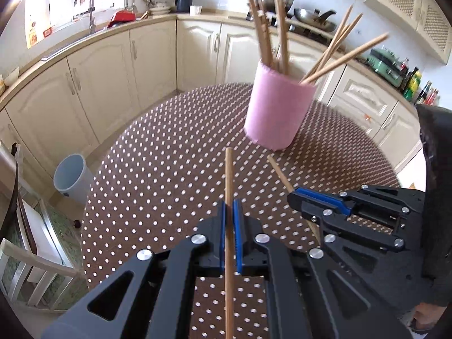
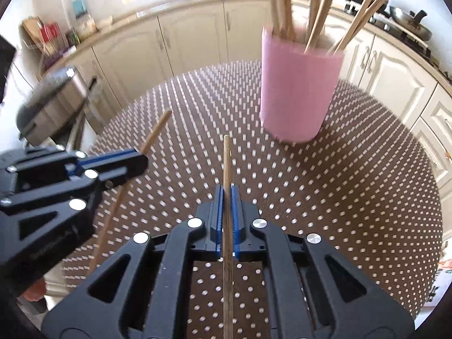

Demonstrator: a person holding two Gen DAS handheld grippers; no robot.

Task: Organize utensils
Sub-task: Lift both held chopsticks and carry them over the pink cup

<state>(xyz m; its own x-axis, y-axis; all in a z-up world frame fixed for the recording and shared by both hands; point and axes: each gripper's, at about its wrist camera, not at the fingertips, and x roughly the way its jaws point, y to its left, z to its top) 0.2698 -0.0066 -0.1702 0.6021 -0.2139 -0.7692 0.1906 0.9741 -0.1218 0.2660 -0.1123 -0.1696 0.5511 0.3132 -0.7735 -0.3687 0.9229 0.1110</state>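
Observation:
A pink cup [image 1: 278,106] [image 2: 299,90] stands on the round dotted table [image 1: 169,147] with several wooden chopsticks upright in it. My left gripper [image 1: 231,206] is shut on one wooden chopstick [image 1: 229,175] that runs between its blue pads and sticks out ahead, short of the cup. My right gripper [image 2: 228,190] is shut on another chopstick [image 2: 226,163] in the same way. Each gripper shows in the other's view: the right one [image 1: 293,195] holds its stick to the right, the left one [image 2: 142,156] to the left.
Cream kitchen cabinets [image 1: 113,65] curve around behind the table, with a sink, kettle and pans on the counter. A pale blue bin [image 1: 72,176] stands on the floor at left. A white chair [image 1: 31,271] is near the table's left edge. A grey appliance [image 2: 50,101] sits left.

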